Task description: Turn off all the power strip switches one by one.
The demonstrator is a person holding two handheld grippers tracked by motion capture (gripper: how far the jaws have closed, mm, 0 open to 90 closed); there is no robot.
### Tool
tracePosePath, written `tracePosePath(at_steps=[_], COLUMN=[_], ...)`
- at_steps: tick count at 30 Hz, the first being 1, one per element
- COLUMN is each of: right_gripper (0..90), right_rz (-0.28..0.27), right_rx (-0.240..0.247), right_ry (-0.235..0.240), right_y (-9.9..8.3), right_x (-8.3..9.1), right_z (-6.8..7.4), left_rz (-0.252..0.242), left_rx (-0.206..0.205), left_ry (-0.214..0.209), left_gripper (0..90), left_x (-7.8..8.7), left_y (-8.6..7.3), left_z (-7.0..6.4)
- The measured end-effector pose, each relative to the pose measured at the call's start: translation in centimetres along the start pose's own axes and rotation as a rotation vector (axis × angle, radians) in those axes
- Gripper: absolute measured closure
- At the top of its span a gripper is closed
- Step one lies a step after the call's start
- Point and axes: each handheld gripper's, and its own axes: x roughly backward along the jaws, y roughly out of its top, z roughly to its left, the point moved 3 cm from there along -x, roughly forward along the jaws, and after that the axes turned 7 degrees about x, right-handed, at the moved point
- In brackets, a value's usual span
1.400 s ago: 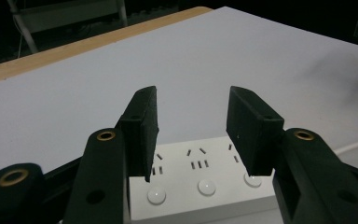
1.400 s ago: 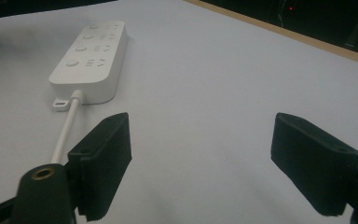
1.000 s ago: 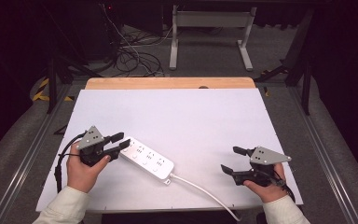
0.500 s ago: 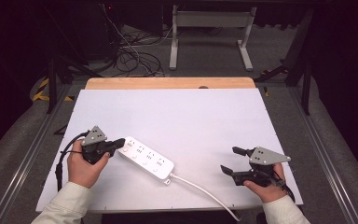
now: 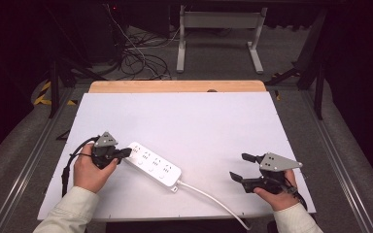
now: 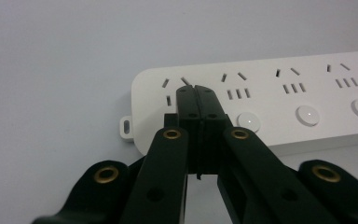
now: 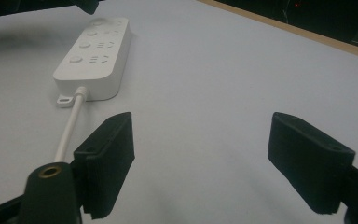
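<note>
A white power strip [image 5: 153,166] lies flat on the white table [image 5: 184,121], towards the near left part of it, set on a slant: its free end points to about ten o'clock and its cord end to about four o'clock. From that end a white cord [image 5: 213,201] runs off towards five o'clock and drops over the near edge of the table. In the left gripper view the strip [image 6: 279,98] shows a row of sockets, each with a round white button below it, and a small mounting tab at its end.

The left gripper [image 5: 125,153] sits at about eight o'clock on the table, held by the person's left hand [image 5: 91,170], with a black cable looping out behind it. Its jaws are pressed together with nothing between them, and their tips [image 6: 197,93] lie over the end socket of the strip; I cannot tell whether they touch it.

The right gripper [image 5: 243,167] is at about four o'clock, well apart from the strip, held low in the right hand [image 5: 277,194] and aimed to the left. Its jaws stand wide apart and hold nothing; in the right gripper view [image 7: 200,154] bare table shows between them, with the strip [image 7: 95,58] and its cord [image 7: 70,126] farther off at the upper left.

Beyond the far edge, a wooden strip [image 5: 177,86] borders the table, and cables [image 5: 141,58] lie tangled on the floor.
</note>
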Motion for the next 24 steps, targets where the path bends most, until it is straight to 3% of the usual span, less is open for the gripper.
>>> tracePosePath(at_steps=[8,24], right_gripper=[23.8,23.9], right_rz=[0.002,0.003], right_rx=[0.001,0.005], right_ry=[0.003,0.008], right_y=[-0.02,-0.04], right_x=[-0.03,-0.05], right_z=[0.01,0.07], left_rz=[0.033,0.039], left_rx=[-0.004,-0.018], left_ry=[0.019,0.036], left_gripper=[90.0,90.0], left_x=[-0.67,-1.06], left_y=[-0.15,-0.27], left_z=[0.11,0.11])
